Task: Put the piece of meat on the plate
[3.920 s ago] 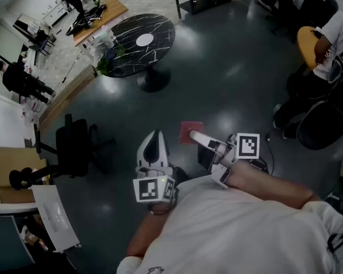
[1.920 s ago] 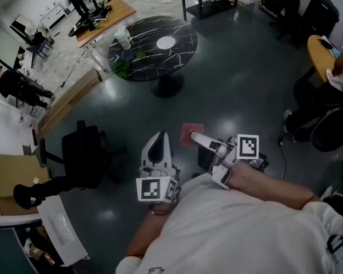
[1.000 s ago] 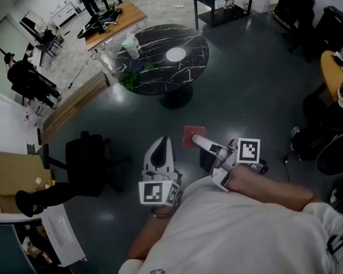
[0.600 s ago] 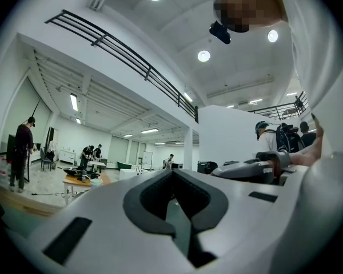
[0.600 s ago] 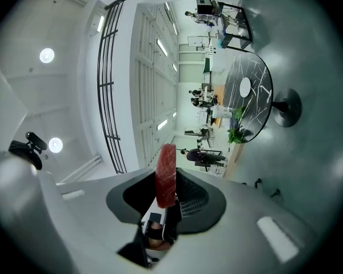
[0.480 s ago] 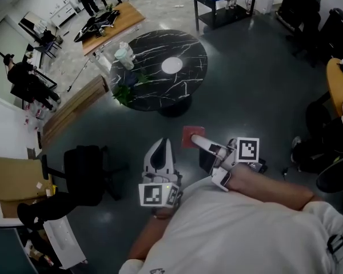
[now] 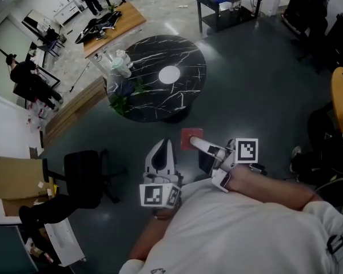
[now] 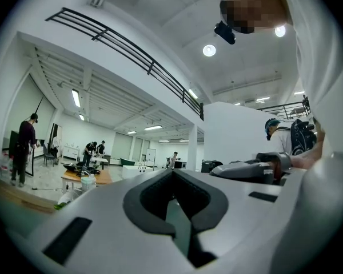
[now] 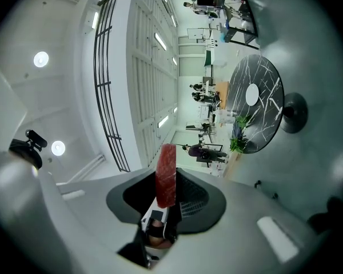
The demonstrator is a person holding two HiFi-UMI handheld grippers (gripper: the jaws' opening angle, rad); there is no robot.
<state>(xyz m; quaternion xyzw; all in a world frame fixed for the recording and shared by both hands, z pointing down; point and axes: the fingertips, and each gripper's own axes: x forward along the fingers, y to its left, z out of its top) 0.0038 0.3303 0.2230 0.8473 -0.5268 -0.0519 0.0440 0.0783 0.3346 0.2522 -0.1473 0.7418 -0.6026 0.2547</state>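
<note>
Currently the right gripper (image 7: 195,143) pinches the meat (image 9: 166,176) by one end, over the floor, well short of the table (image 7: 138,99) with the plate (image 7: 169,75) mid-top. A jolt while carrying could shake it loose. Left gripper (image 8: 174,210) is pressed together, empty.

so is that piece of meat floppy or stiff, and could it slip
Probably stiff: the piece of meat stands straight out of the right gripper without sagging. Likely light too, since a pinch on one end carries it.
</note>
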